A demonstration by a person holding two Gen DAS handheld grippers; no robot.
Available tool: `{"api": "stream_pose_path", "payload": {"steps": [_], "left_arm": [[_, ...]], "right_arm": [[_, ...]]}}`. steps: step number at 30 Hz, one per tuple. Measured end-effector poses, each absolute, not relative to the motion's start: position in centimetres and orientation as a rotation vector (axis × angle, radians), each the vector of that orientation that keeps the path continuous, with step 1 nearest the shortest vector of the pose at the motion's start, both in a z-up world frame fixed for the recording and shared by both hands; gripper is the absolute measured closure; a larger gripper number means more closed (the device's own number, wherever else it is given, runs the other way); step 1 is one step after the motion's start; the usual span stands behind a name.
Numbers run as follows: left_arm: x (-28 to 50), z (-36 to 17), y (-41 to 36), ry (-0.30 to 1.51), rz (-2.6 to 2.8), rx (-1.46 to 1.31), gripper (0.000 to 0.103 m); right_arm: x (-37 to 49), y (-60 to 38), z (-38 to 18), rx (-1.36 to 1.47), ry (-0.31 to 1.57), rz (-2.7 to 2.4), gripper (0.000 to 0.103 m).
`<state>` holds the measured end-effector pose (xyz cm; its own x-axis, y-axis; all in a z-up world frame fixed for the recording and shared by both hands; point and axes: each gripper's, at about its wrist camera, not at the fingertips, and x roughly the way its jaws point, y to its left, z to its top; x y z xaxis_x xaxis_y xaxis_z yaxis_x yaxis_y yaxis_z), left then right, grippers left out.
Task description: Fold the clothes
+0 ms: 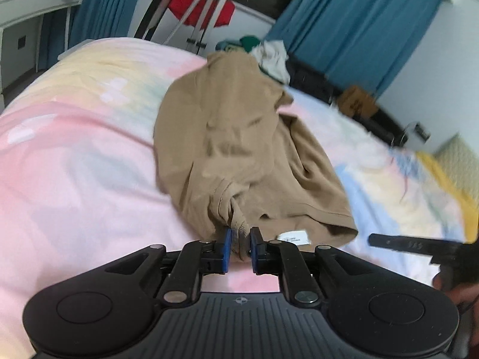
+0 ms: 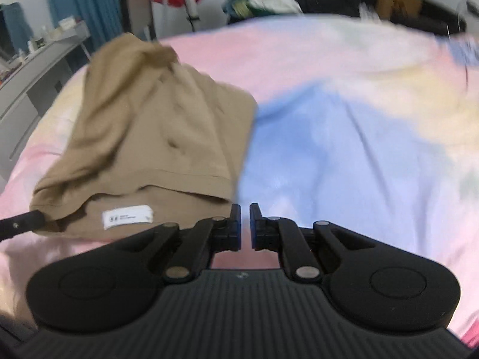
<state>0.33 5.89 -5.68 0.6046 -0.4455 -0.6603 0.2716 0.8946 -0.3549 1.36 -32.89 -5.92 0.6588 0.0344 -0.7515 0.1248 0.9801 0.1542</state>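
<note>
Where the bed ends: heap of clothes (image 1: 263,51), drying rack (image 1: 200,9).
Left tongs (image 1: 240,243): clamped on tan shirt (image 1: 239,137).
Right tongs (image 2: 245,227): together, empty, just beside the shirt's hem.

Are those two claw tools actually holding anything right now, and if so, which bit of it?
The left gripper pinches a bunched fold at the near edge of the tan garment, close to its white label. The right gripper is shut on nothing, beside the garment's corner.

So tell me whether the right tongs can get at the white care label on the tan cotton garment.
Probably yes: the white care label lies exposed inside the hem of the tan cotton garment, just left of the shut, empty right tongs, nothing covering it.
</note>
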Motion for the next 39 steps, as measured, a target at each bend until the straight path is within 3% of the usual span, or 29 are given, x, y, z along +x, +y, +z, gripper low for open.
{"api": "stream_pose_path", "payload": {"steps": [5, 10, 13, 15, 18, 27, 28, 31, 38, 39], "left_arm": [[-1.7, -4.3, 4.8, 0.736, -0.384, -0.082, 0.084], [-3.7, -2.7, 3.2, 0.589, -0.402, 0.055, 0.059], [-4.3, -3.2, 0.8, 0.533, -0.441, 0.194, 0.058], [-4.3, -4.2, -1.1, 0.506, -0.454, 0.305, 0.058], [-3.9, -6.1, -3.4, 0.46, -0.472, 0.439, 0.061], [2.9, -10.9, -6.2, 0.648, -0.392, 0.474, 0.076], [3.2, -10.9, -6.1, 0.645, -0.381, 0.464, 0.088], [3.9, -10.4, -5.7, 0.631, -0.358, 0.412, 0.101], [2.5, -5.8, -3.3, 0.494, -0.37, 0.23, 0.102], [2.3, -5.2, -2.9, 0.483, -0.373, 0.202, 0.102]], "right_arm": [[-0.2, -33.2, -4.7, 0.235, 0.734, 0.017, 0.092], [2.9, -31.5, -3.5, 0.284, 0.812, 0.144, 0.085], [5.6, -31.4, -3.0, 0.415, 0.863, 0.177, 0.083], [6.9, -30.7, -2.7, 0.427, 0.831, 0.168, 0.073], [8.0, -30.3, -3.7, 0.416, 0.778, 0.19, 0.063], [9.3, -30.8, -7.0, 0.287, 0.739, 0.254, 0.055], [9.5, -30.8, -7.2, 0.293, 0.734, 0.267, 0.055], [10.2, -30.7, -7.7, 0.3, 0.72, 0.307, 0.055], [8.8, -29.3, -7.1, 0.169, 0.7, 0.405, 0.054], [8.3, -29.0, -6.9, 0.146, 0.693, 0.426, 0.048]]}}
